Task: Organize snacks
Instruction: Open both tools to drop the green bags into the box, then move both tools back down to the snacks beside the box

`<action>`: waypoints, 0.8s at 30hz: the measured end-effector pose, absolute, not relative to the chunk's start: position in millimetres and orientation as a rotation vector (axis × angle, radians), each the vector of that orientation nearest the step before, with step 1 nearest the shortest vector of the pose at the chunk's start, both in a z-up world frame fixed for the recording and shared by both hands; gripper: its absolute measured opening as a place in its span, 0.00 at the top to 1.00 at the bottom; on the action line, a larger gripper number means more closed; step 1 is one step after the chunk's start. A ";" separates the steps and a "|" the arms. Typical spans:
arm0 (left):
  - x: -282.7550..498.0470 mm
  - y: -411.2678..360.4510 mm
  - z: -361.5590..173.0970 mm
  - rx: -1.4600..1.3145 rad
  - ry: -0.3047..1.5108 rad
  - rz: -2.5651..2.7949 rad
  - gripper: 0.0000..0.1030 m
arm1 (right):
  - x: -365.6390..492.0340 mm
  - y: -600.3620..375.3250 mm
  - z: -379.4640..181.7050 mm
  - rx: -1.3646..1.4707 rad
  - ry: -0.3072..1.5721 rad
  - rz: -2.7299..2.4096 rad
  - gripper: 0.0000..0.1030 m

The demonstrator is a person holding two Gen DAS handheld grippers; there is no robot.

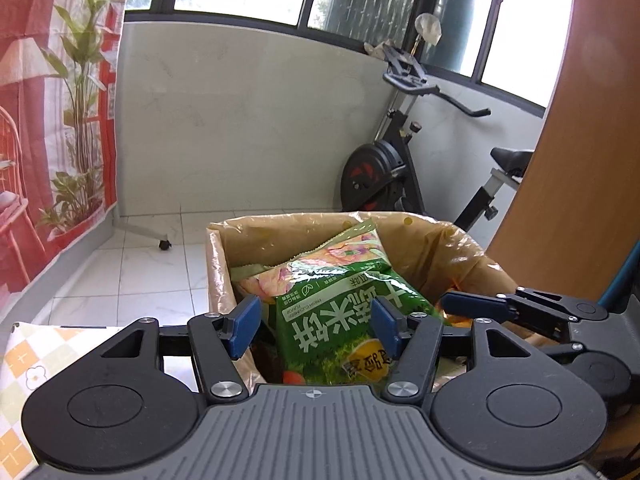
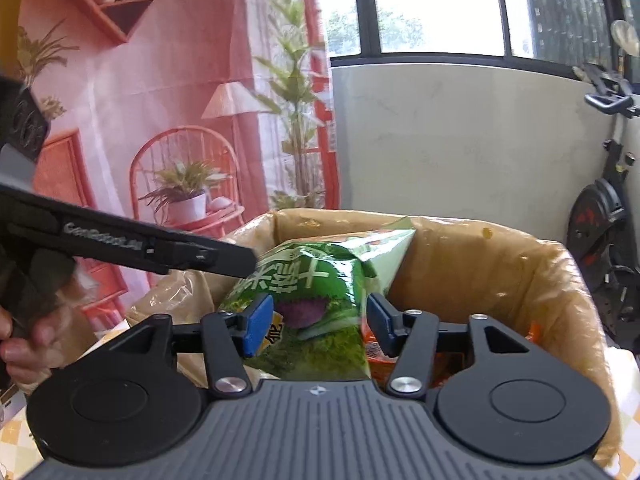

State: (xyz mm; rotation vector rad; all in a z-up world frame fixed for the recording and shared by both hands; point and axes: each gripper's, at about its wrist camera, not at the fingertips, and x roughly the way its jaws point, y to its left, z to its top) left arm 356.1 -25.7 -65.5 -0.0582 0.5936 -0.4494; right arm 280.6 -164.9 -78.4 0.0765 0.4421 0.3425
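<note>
The green snack bag (image 1: 340,320) sits tilted in the top of the plastic-lined box (image 1: 440,248), above other packets (image 2: 378,350). The left gripper (image 1: 316,322) brackets it, blue pads clear of the film on both sides — jaws parted. The right gripper (image 2: 316,320) also straddles the bag; whether its pads touch the bag cannot be told.
</note>
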 end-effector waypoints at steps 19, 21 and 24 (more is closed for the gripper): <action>259.8 47.9 -83.7 -0.068 0.640 -0.351 0.38 | 163.9 -219.4 -97.4 0.249 0.429 0.295 0.46; 250.7 54.2 -95.0 -0.085 0.656 -0.332 0.38 | 155.3 -219.0 -108.4 0.246 0.464 0.288 0.46; 238.4 60.5 -114.4 -0.136 0.692 -0.324 0.38 | 145.2 -216.9 -124.8 0.224 0.526 0.278 0.46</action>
